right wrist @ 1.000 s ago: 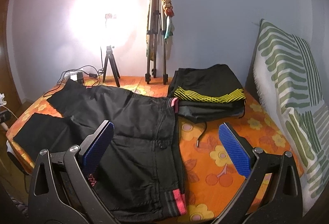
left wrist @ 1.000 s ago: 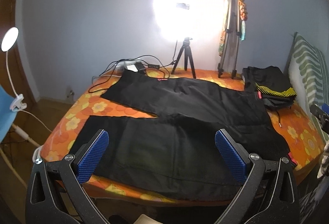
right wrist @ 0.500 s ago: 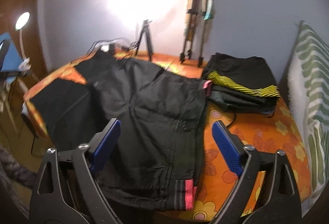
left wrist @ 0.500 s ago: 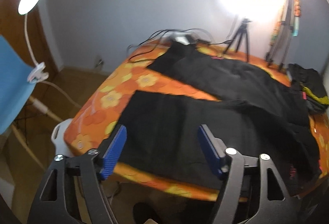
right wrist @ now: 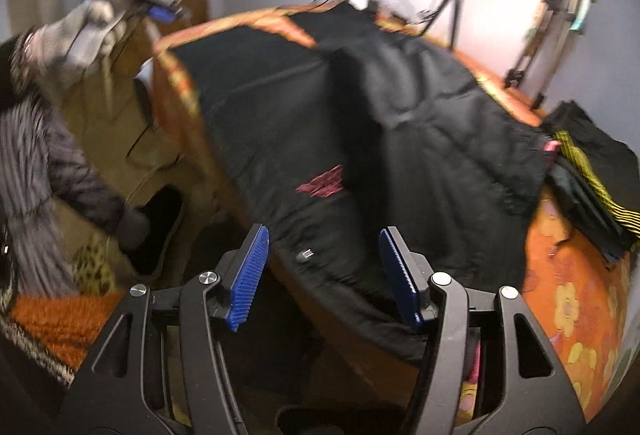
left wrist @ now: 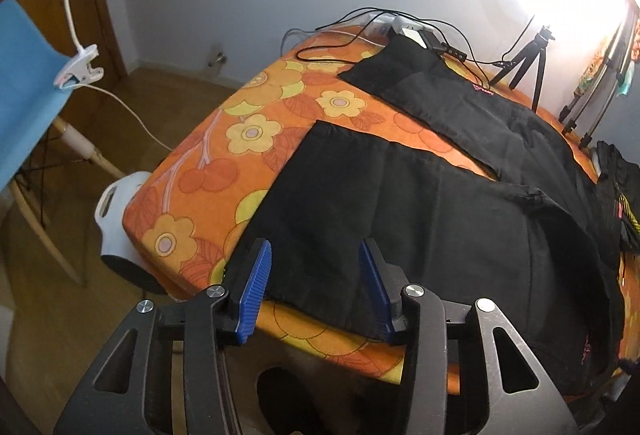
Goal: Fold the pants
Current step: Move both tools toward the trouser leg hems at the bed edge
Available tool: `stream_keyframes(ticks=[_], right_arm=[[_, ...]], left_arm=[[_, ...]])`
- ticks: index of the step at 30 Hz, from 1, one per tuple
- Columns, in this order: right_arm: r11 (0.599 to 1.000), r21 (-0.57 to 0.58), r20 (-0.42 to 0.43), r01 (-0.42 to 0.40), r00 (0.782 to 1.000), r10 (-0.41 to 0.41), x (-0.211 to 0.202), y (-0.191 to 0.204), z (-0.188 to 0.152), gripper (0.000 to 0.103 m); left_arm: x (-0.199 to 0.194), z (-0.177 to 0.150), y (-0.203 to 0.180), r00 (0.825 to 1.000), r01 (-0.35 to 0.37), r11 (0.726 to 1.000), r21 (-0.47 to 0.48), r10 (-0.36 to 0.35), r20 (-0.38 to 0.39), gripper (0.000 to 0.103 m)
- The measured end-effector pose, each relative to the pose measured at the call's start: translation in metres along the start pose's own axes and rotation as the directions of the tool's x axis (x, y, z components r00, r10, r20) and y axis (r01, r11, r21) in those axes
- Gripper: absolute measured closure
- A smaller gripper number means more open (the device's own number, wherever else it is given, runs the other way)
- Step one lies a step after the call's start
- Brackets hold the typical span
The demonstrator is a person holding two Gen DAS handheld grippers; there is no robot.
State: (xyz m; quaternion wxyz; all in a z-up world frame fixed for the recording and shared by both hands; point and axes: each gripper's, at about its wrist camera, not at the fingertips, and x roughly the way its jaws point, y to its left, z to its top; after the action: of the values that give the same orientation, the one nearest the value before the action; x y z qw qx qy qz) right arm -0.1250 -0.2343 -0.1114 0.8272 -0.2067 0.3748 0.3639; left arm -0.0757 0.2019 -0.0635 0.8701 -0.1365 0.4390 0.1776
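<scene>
Left wrist view: left gripper (left wrist: 314,281) gapes partway above the near leg hem, gripping nothing.
Right gripper (right wrist: 326,273): parted likewise, empty, over the waist edge.
Black pants (left wrist: 420,203): spread flat on the orange floral bedspread (left wrist: 208,171).

The black woven-cloth pants (left wrist: 420,203) look matt and smooth, with soft creases, spread over the orange flower-printed cotton bedcover (left wrist: 240,139), itself matt. The left tool (left wrist: 316,283) has a matt black plastic frame, shiny round metal screw heads and ribbed blue rubbery pads (left wrist: 254,287). The right tool (right wrist: 326,275) is built the same; its view is blurred, so the small bright stud on the pants' edge just beyond it is possibly metal. Left of the bedcover, the brown floor (left wrist: 132,103) looks like smooth wood, and the white clip lamp (left wrist: 78,65) is glossy plastic.
</scene>
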Motion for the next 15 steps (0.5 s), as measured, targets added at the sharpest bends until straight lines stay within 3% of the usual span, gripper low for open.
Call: stream_keyframes(ticks=[6, 15], right_arm=[[0.997, -0.064, -0.083, -0.032, 0.996, 0.027, 0.021, 0.015, -0.005, 0.042], [0.992, -0.126, -0.089, -0.024, 0.996, 0.012, 0.035, 0.024, 0.009, 0.042]], left_arm=[[0.0, 0.0, -0.01, 1.0, 0.01, 0.999, 0.04, -0.01, 0.014, 0.059], [0.009, 0.001, -0.014, 1.0, 0.011, 0.998, 0.064, -0.012, 0.009, 0.059]])
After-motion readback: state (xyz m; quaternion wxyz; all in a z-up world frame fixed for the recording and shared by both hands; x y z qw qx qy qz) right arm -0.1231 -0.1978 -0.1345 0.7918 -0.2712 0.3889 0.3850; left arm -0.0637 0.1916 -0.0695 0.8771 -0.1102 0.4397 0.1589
